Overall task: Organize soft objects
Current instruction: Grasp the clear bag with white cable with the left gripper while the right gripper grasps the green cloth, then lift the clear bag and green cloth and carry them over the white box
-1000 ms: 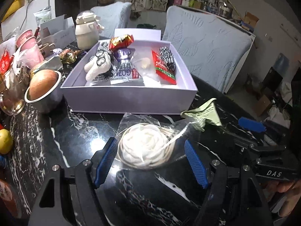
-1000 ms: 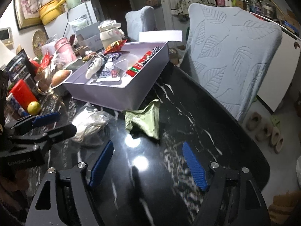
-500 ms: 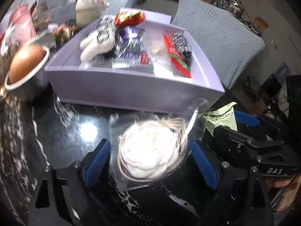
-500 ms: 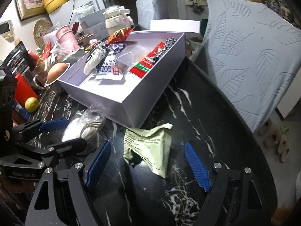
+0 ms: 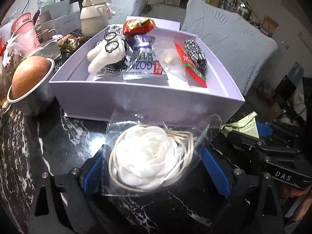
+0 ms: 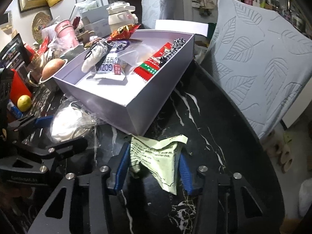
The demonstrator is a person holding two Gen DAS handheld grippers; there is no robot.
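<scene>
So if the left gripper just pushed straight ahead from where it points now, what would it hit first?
The bagged white fabric flower already sits between the left gripper's fingers, so that moves first. Just beyond it stands the near wall of the lavender box, probably the first solid stop, though depth is hard to judge.
</scene>
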